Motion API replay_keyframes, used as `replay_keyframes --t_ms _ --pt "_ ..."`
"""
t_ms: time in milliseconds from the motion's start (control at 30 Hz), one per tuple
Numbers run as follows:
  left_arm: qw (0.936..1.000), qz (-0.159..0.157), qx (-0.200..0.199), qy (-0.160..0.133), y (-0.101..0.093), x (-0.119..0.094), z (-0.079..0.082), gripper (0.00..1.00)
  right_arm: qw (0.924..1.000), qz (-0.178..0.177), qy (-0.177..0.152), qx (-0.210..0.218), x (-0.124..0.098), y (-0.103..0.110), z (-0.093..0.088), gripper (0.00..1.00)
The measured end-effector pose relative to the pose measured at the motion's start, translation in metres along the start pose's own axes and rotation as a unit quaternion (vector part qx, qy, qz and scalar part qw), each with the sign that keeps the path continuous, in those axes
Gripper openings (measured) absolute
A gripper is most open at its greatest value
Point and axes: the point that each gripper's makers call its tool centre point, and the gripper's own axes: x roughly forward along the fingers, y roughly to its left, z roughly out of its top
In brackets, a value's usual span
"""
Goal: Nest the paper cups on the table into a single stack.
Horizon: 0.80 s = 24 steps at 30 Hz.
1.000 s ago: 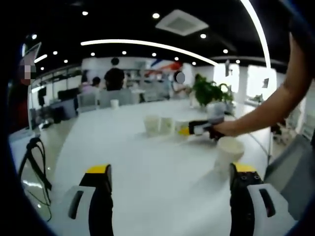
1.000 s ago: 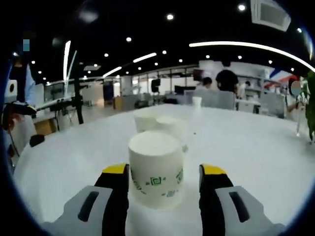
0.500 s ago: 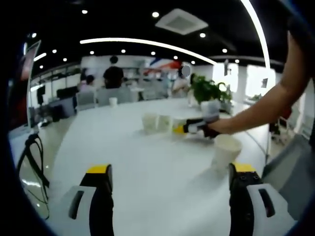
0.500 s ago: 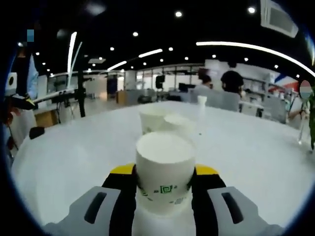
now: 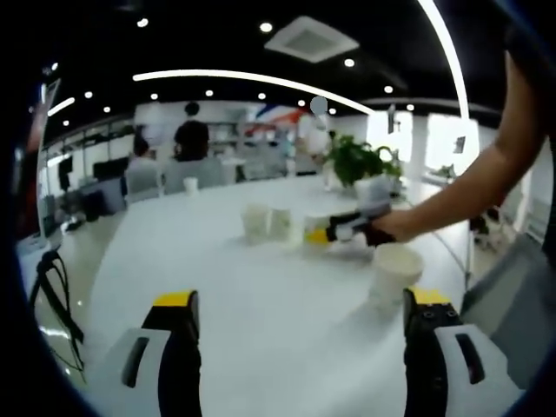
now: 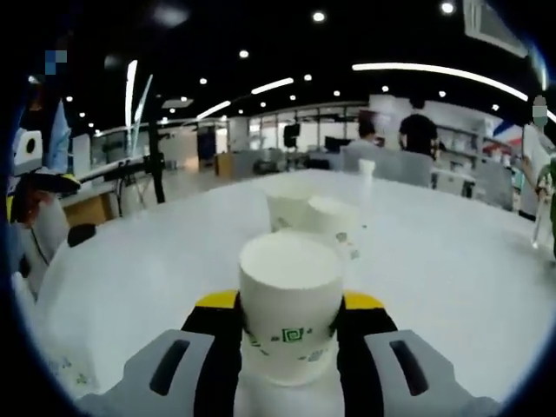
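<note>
Right gripper view: the right claw (image 6: 289, 323) is clenched on an upside-down paper cup (image 6: 289, 300), its flat bottom facing up and its long axis upright between the two jaws. Two more cups (image 6: 314, 219) stand touching each other on the white bench (image 6: 156, 261), straight ahead of the held cup and near it, so the coming move likely runs forward along the claw's own line. A small cup (image 6: 367, 167) stands well apart at the far side of the bench. Left gripper view: the left claw (image 5: 297, 347) is released, its jaws wide apart with nothing between them, low over the bench. A single cup (image 5: 395, 271) stands just beyond its right-hand jaw, making the left claw the nearer one to it. Count across both views: five cups in all, one held, two paired, one near the left claw, one far off.
</note>
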Motion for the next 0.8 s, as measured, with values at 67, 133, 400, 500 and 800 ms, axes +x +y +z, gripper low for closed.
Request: replay_keyframes --t_ms 67,133,400,500,800 --pt "1.0000 -0.003 0.003 -0.001 -0.001 0.001 0.001 0.96 1.0000 0.003 -0.002 -0.001 -0.006 0.003 0.004 0.40" --pt "1.0000 -0.005 0.003 -0.002 -0.002 0.002 0.003 0.96 1.0000 0.005 -0.006 -0.002 -0.009 0.004 0.009 0.40" --pt "0.9999 -0.008 0.003 -0.007 -0.003 0.005 0.007 0.96 0.9998 0.008 -0.015 -0.010 -0.022 0.002 0.031 0.39" --pt "0.9999 -0.009 0.004 -0.008 -0.005 0.005 0.009 0.96 0.9996 0.011 -0.016 -0.021 -0.029 0.003 0.040 0.39" --pt "0.9999 -0.015 -0.001 -0.003 -0.011 0.002 0.009 0.96 0.9996 0.009 -0.022 -0.014 -0.049 -0.001 0.061 0.39"
